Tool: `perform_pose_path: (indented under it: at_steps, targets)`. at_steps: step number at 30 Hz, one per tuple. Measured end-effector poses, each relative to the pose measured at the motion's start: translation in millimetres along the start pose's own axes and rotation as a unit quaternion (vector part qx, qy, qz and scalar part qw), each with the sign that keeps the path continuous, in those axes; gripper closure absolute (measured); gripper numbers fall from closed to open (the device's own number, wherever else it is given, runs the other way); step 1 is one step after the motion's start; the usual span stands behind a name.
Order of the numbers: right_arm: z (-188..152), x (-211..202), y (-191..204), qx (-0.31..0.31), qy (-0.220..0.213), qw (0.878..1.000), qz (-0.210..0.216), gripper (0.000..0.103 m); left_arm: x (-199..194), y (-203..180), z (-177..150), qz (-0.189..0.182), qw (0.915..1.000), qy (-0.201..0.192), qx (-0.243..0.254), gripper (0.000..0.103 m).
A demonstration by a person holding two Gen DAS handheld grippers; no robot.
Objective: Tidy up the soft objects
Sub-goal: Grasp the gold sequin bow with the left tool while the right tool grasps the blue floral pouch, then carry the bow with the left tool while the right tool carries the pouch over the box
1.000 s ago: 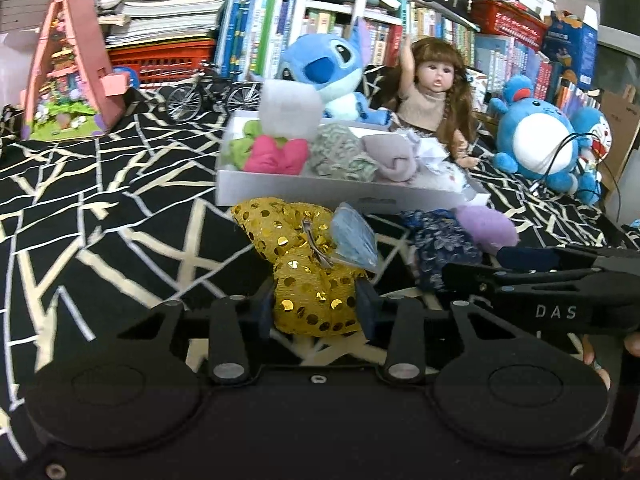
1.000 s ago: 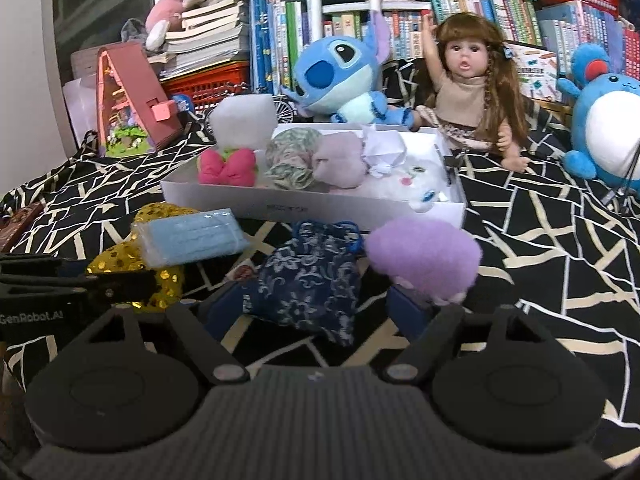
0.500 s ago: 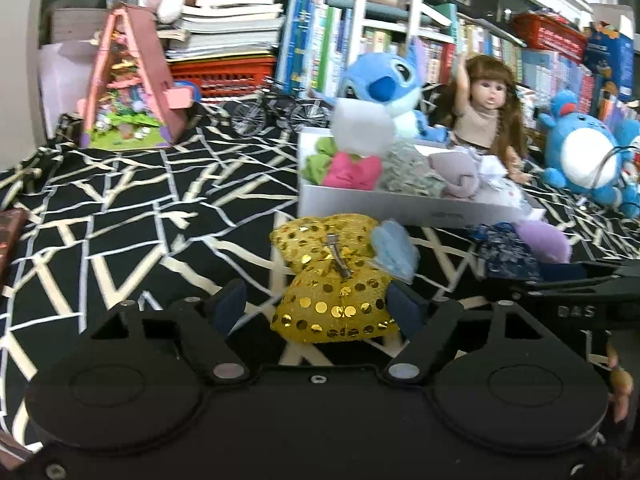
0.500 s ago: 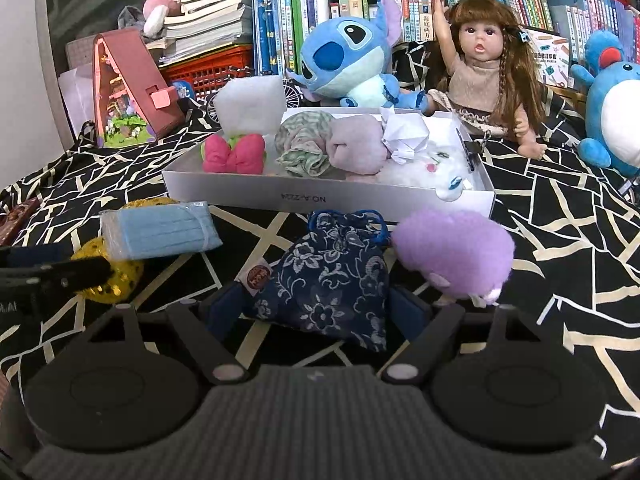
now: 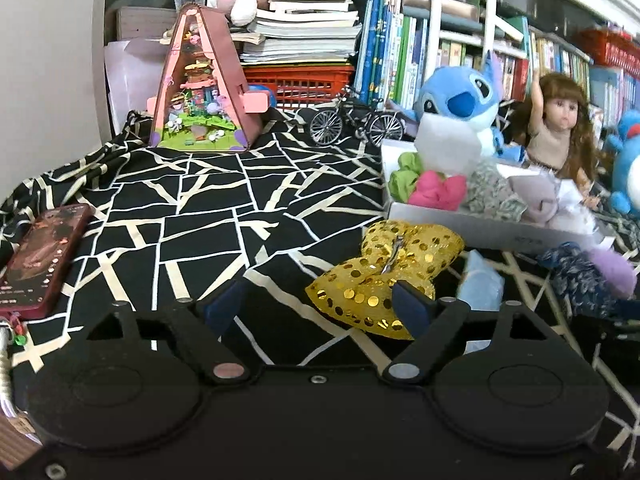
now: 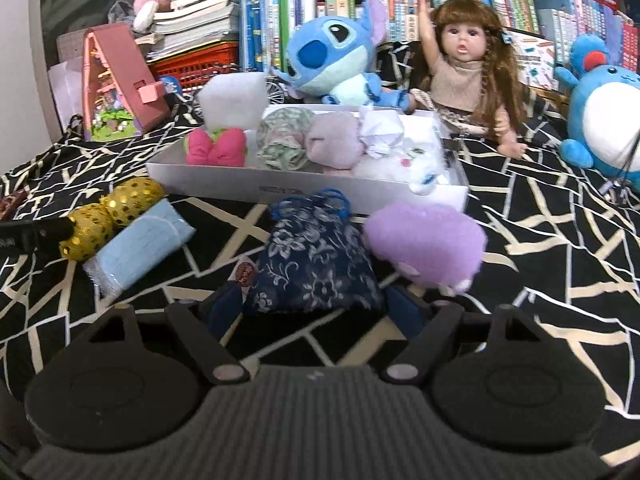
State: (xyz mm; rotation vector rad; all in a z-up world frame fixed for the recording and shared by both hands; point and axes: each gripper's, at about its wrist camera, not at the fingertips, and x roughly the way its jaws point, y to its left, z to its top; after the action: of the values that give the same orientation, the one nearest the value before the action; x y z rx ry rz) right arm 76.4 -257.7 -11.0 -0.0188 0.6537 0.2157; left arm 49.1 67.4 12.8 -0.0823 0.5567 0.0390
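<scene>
A black cloth (image 5: 208, 216) with cream crack-like lines covers the surface, and crowded bookshelves (image 6: 332, 4) fill the background.

In the left wrist view, the left gripper (image 5: 320, 304) sits at the lower centre with its 2 blue-tipped fingers spread wide and holding nothing. A gold sequin bow (image 5: 384, 276) lies on the cloth at centre right, its near edge beside the right-hand fingertip; whether they touch is unclear. A pale blue packet (image 5: 480, 284) lies just right of the bow. At the right of the frame, a shallow white box (image 5: 492, 228) holds a green piece, a pink bow (image 5: 438, 196) and other soft items. A red phone (image 5: 40, 256) lies at the left edge. A pink triangular toy house (image 5: 200, 84) stands at upper left, with a small model bicycle (image 5: 356, 122) to its right.

In the right wrist view, the right gripper (image 6: 314, 312) is at lower centre, its jaws spread with a navy floral drawstring pouch (image 6: 316, 268) lying between the fingertips, not squeezed. A fluffy purple plush (image 6: 428, 244) rests just right of the pouch. The white box (image 6: 280, 190) lies behind them, at mid frame. Behind the box sit a blue Stitch plush (image 6: 332, 60) and a long-haired doll (image 6: 464, 68). A round blue plush (image 6: 604, 112) sits at the right edge.
</scene>
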Motion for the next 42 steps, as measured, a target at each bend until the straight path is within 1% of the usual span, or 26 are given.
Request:
perform_pose_path:
  at_steps: [3, 6, 8, 10, 14, 20, 26, 29, 34, 38, 42]
  targets:
    - [-0.8, -2.0, -8.4, 0.01, 0.003, 1.0, -0.024, 0.017, -5.0, -0.5, -1.5, -0.039, 0.9992, 0.002, -0.005, 0.021]
    - [-0.8, -4.6, -15.1, 0.02, 0.004, 0.999, -0.049, 0.017, -5.4, -5.8, -4.1, -0.057, 0.9984, 0.0, 0.008, 0.02]
    - [-0.7, -9.6, -17.1, 0.02, -0.004, 0.999, -0.049, 0.017, -3.1, -9.9, -4.5, -0.062, 0.998, 0.0, 0.014, 0.02]
    - [-0.8, -14.7, -16.6, 0.013, -0.021, 0.999, -0.035, 0.017, 0.9, -12.9, -4.3, -0.07, 0.9974, 0.002, 0.017, 0.02]
    - [3.8, -15.8, -8.3, -0.005, -0.033, 0.999, -0.016, 0.016, 10.0, -19.4, -3.5, -0.063, 0.9977, 0.006, 0.021, 0.02]
    - [15.7, 3.4, 2.9, -0.01, -0.028, 1.0, 0.005, 0.016, 21.4, -19.6, -1.6, -0.064, 0.9976, 0.013, 0.021, 0.022]
    - [23.9, 23.4, 5.9, -0.015, -0.017, 1.0, -0.003, 0.016, 28.5, -17.1, 1.8, -0.062, 0.9977, 0.013, 0.025, 0.022]
    - [24.5, 27.4, 6.5, -0.013, -0.013, 1.0, -0.003, 0.015, 31.4, -16.6, 1.1, -0.066, 0.9974, 0.018, 0.023, 0.022]
    - [21.2, 30.7, 11.6, -0.031, -0.009, 0.999, -0.014, 0.014, 36.6, -17.5, -2.8, -0.069, 0.997, 0.029, 0.019, 0.023]
    - [21.2, 31.2, 9.3, -0.016, -0.009, 1.0, -0.013, 0.011, 37.3, -17.5, -2.8, -0.069, 0.9971, 0.029, 0.015, 0.023]
    - [19.3, 35.1, 4.0, 0.009, 0.004, 1.0, -0.008, 0.009, 37.5, -16.2, -1.2, -0.072, 0.9969, 0.031, 0.008, 0.024]
